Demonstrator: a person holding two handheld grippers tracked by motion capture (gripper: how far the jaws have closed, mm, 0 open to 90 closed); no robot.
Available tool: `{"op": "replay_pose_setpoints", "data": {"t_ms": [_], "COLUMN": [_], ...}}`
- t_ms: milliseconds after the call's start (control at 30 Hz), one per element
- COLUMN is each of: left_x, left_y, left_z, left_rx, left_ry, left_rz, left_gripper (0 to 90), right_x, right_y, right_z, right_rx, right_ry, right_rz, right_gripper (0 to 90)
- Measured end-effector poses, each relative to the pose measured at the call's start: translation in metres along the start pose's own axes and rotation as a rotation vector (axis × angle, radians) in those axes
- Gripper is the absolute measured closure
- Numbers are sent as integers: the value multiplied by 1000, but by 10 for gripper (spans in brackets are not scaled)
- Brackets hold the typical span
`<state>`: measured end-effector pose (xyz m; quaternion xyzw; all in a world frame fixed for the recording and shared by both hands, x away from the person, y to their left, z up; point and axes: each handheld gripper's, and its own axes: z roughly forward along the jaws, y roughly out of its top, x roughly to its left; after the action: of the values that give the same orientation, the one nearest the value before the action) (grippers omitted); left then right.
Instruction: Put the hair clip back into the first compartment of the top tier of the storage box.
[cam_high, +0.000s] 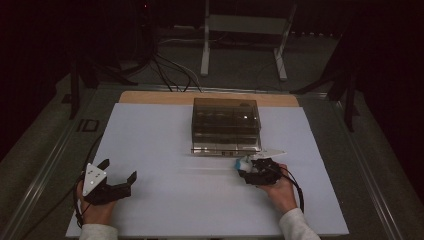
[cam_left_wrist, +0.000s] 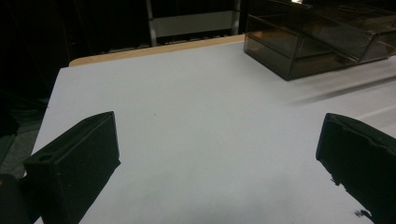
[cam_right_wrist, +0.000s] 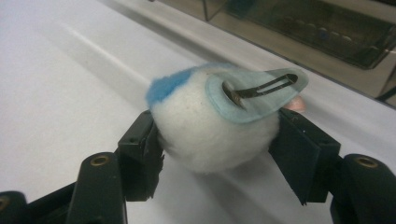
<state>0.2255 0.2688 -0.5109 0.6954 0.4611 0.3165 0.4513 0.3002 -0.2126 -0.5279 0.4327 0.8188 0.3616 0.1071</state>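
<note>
The smoked clear box (cam_high: 226, 125) stood on the desk (cam_high: 160, 135) at 12 o'clock, contents indistinct. The right tongs (cam_high: 248, 167) were clenched on a fluffy white-and-blue hair clip (cam_right_wrist: 219, 116), just beside the box at 5 o'clock. The left tongs (cam_high: 118, 172) rested released at 8 o'clock.

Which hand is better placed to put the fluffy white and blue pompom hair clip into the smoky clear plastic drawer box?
Right. The right tool is shut on the pompom hair clip close in front of the drawer box. The left tool stands open with nothing between its jaws, farther from the box.
</note>
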Motion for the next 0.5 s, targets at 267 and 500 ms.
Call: {"op": "replay_pose_setpoints", "data": {"t_ms": [267, 500], "left_x": [0, 0], "left_y": [0, 0], "left_z": [0, 0], "left_rx": [1, -1], "left_ry": [0, 1], "left_rz": [1, -1], "left_gripper": [6, 6], "right_x": [5, 9], "right_y": [1, 2], "right_z": [-4, -7], "right_rx": [-6, -10], "right_ry": [21, 49], "right_rz": [-10, -11], "right_gripper": [367, 368]}}
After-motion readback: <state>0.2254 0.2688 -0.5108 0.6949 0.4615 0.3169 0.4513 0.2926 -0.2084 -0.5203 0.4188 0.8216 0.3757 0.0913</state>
